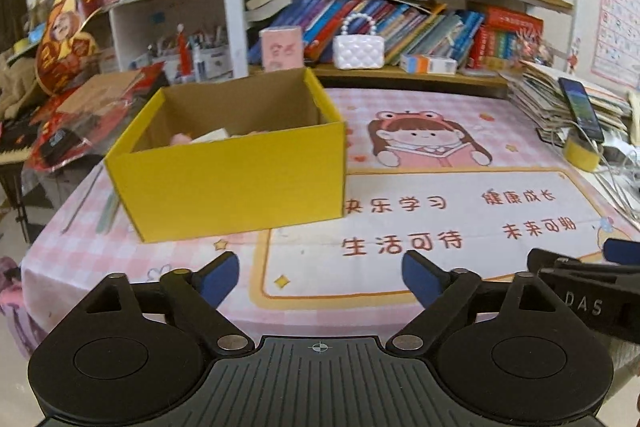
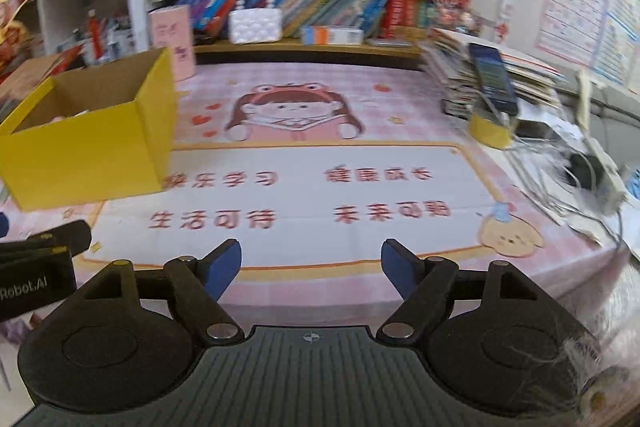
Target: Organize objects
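The left wrist view looks down along the left gripper point(image 1: 320, 275), whose blue-padded jaws stand wide apart with nothing between them, above a pink checked table mat point(image 1: 440, 155) printed with a cartoon girl and red Chinese characters. An open yellow cardboard box point(image 1: 228, 183) sits on the mat, ahead and to the left of the jaws and well apart from them; inside it a few pale and pink items show, too hidden by the near wall to name. Behind the table, a shelf holds leaning books and a white quilted toy handbag point(image 1: 359, 51) with a bead handle. At far right a smartphone point(image 1: 580, 109) leans on a stack of booklets beside a yellow tape roll point(image 1: 580, 155), with cables trailing near it. Part of the right gripper shows at the right edge. The right wrist view, somewhat blurred, looks along the right gripper point(image 2: 311, 269), its jaws likewise spread and empty over the bare printed centre of the mat. The box stands at the left, the phone, tape roll and a tangle of cables point(image 2: 576, 167) at the right, and part of the left gripper at the left edge. No loose item lies on the open mat, so sorting looks largely done, or the next item sits among the clutter. The risks, as I judge them: the two grippers ride close together and could knock each other, a reach to the right could snag the cables or tip the leaning phone, and a careless approach could shove the light box.
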{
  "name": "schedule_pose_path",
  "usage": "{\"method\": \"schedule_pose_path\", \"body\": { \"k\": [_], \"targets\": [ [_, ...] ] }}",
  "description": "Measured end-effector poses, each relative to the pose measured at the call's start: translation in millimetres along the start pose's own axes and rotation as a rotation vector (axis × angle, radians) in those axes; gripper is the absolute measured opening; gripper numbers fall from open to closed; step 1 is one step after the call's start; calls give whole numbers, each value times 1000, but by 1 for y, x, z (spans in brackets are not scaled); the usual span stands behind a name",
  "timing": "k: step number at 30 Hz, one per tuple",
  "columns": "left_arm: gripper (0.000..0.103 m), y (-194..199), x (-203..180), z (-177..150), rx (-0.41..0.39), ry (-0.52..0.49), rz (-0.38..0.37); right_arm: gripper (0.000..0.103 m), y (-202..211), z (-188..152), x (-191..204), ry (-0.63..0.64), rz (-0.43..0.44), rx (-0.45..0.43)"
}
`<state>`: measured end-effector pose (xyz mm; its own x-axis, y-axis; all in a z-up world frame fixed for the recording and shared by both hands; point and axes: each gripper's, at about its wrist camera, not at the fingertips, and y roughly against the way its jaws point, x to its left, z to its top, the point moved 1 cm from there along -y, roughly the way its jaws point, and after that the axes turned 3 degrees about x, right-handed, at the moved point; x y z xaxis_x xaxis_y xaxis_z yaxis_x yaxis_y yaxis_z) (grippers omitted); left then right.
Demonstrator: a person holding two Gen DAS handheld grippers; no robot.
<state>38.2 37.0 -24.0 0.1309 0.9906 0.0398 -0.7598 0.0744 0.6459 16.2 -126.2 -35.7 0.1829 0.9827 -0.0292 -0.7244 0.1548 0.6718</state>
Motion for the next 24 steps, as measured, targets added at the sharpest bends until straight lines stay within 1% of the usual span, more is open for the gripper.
{"method": "schedule_pose_path", "body": {
  "k": [2, 3, 8, 11, 19, 24],
  "targets": [
    [97, 1, -6, 0, -7, -14, 6, 84, 0, 1, -7, -21, -21, 0],
    [98, 0, -9, 1, -6, -16, 8, 85, 0, 0, -10, -30, -28, -1],
    [100, -3, -15, 2, 17, -23, 17, 100, 2, -2, -19, -56, -55, 2],
    [100, -4, -16, 1, 26, -20, 23, 101, 2, -3, -20, -58, -68, 9],
    [102, -5, -13, -2, 47, -5, 53, 102, 0, -4, -19, -54, -63, 31],
    [102, -3, -13, -2, 44, -8, 60, 103, 0, -5, -14, -35, -60, 34]
  ]
}}
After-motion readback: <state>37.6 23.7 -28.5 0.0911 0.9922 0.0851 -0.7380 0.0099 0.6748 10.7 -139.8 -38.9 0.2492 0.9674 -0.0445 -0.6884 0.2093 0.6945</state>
